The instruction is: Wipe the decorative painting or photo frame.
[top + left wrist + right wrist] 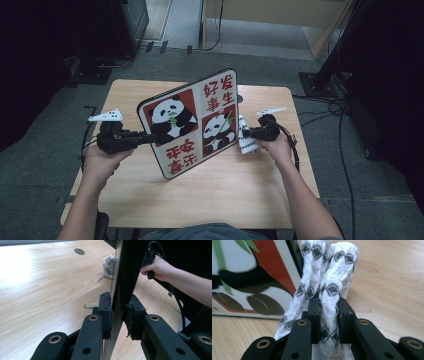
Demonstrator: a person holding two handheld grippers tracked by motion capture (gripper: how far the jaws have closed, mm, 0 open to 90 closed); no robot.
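Observation:
A flat board (192,122) printed with two pandas and red characters stands tilted on edge over the wooden table (210,195). My left gripper (145,136) is shut on the board's left edge; in the left gripper view its pads (106,312) squeeze the thin dark edge of the board (123,277). My right gripper (248,134) is shut on a white cloth (245,135) with black bow patterns, held right beside the board's right edge. In the right gripper view the bunched cloth (329,282) rises between the pads (314,315), with the board's printed face (254,277) just to the left.
A round cable hole (79,251) is set in the table's far part. A small metal clip (90,305) lies on the wood near my left gripper. Cables (325,107) trail over the floor at the right, and a wooden cabinet (280,20) stands behind the table.

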